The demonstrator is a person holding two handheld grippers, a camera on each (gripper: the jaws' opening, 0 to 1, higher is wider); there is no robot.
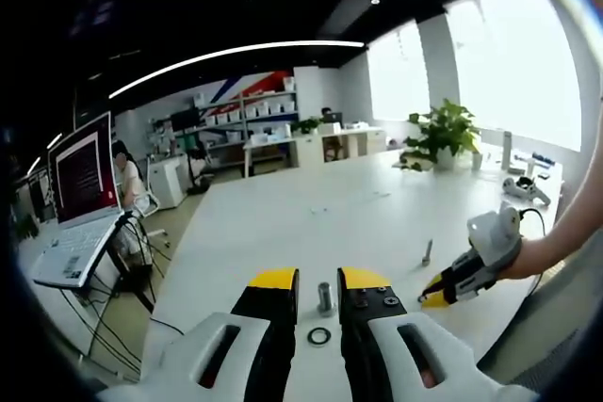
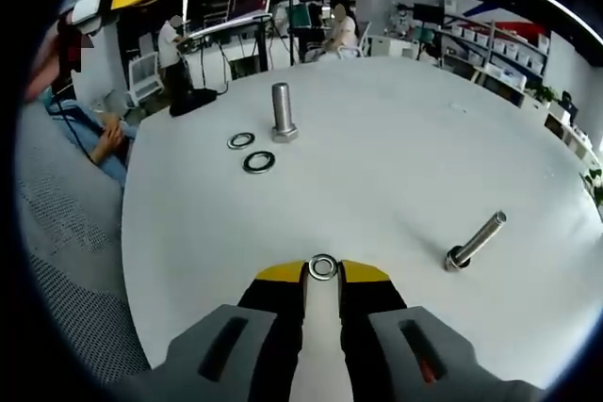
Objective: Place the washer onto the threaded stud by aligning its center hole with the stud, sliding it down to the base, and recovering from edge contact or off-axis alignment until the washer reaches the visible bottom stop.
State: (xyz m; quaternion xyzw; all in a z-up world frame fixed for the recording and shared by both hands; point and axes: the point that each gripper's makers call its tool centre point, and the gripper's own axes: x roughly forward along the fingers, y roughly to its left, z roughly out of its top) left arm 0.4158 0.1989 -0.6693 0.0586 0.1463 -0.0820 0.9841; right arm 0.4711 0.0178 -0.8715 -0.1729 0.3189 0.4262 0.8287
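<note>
Washer [image 2: 322, 266] sits pinched at the tips of our right gripper [image 2: 322, 275], jaws closed on its edges, above the white surface [image 2: 396, 167]. Upright stud [image 2: 282, 112] stands well ahead, two spare washers [image 2: 251, 152] beside it. Small, thin, stiff metal, we judge it slippery; an edge grip keeps the hole free. Left gripper [image 1: 318, 284] jaws open around the stud [image 1: 325, 297], empty.

White table [image 2: 396, 167]; silver-grey upright stud [image 2: 282, 112], grey lying bolt [image 2: 476, 240], dark-ringed washers [image 2: 258, 162]. Right tool [image 2: 322, 275]: black jaws tipped yellow, silvery washer [image 2: 322, 266] between them. Green plant [image 1: 441, 131] far.
</note>
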